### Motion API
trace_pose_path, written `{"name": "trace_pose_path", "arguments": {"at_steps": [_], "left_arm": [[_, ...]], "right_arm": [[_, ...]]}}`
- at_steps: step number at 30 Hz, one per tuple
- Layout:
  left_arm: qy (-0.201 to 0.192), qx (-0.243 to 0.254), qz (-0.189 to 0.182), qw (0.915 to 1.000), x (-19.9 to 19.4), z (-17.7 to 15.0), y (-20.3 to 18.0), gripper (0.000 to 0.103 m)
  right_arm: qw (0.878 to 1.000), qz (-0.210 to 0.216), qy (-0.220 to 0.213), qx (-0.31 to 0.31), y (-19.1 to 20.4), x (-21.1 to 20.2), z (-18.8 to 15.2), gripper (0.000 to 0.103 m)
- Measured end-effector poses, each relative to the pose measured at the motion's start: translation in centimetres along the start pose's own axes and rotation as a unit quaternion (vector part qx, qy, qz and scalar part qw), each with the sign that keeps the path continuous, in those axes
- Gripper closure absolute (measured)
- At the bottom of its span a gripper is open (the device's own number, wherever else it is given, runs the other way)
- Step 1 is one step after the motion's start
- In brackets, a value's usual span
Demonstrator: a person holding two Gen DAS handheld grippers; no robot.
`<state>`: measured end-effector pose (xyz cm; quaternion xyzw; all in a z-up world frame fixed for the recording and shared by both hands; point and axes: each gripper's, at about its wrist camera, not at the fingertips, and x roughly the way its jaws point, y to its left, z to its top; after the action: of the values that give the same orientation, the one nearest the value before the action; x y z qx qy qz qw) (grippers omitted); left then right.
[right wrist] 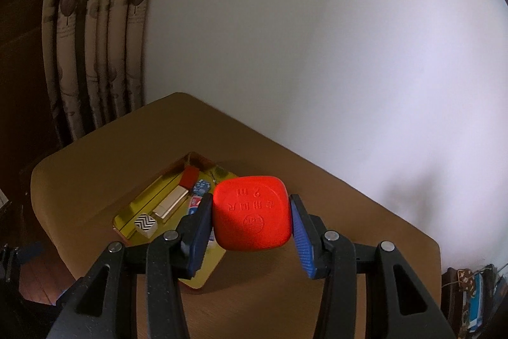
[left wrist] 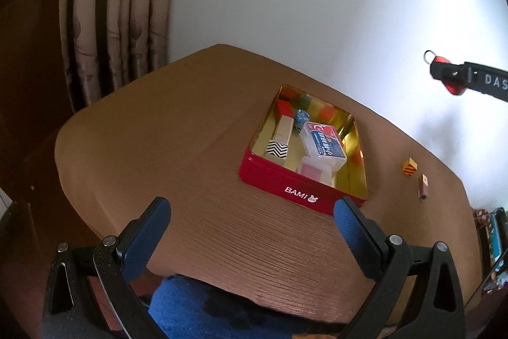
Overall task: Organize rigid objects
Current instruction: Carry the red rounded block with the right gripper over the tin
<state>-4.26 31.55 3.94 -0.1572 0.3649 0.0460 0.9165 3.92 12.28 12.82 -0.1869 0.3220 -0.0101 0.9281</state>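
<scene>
On the brown desk point(left wrist: 177, 154) we see a red tin point(left wrist: 285, 186) marked BAMI with a gold inside, open at the top. In it lie a zigzag black-and-white block point(left wrist: 277, 149), a pale wooden block point(left wrist: 283, 127), a red block point(left wrist: 283, 108), a blue patterned cube point(left wrist: 301, 119) and a clear plastic case with a blue and red label point(left wrist: 324, 145). Our left gripper point(left wrist: 252, 221) hangs over the near part of the desk with its jaws wide apart and nothing between them. Our right gripper point(right wrist: 250, 223) clamps a red tape measure point(right wrist: 252, 213) by its two sides, above the near right corner of the tin. To the right of the tin, well apart from it, a yellow-and-red striped cube point(left wrist: 409, 168) and a small brown piece point(left wrist: 424, 187) rest on the desk near each other. A patterned curtain point(left wrist: 120, 5) hangs beyond the desk beside a white wall point(left wrist: 317, 5).
</scene>
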Motion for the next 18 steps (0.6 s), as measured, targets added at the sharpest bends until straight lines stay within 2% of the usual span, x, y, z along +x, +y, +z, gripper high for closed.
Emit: {"name": "trace_pose_path", "arguments": {"at_steps": [4, 18], "left_arm": [[0.012, -0.007, 0.002, 0.9999, 0.5, 0.0, 0.5, 0.001], [0.015, -0.031, 0.012, 0.9993, 0.7, 0.8, 2.1, 0.001]], "right_arm": [[1.0, 0.007, 0.007, 0.0, 1.2, 0.5, -0.2, 0.056], [0.999, 0.011, 0.038, -0.013, 4.0, 3.2, -1.9, 0.055]]}}
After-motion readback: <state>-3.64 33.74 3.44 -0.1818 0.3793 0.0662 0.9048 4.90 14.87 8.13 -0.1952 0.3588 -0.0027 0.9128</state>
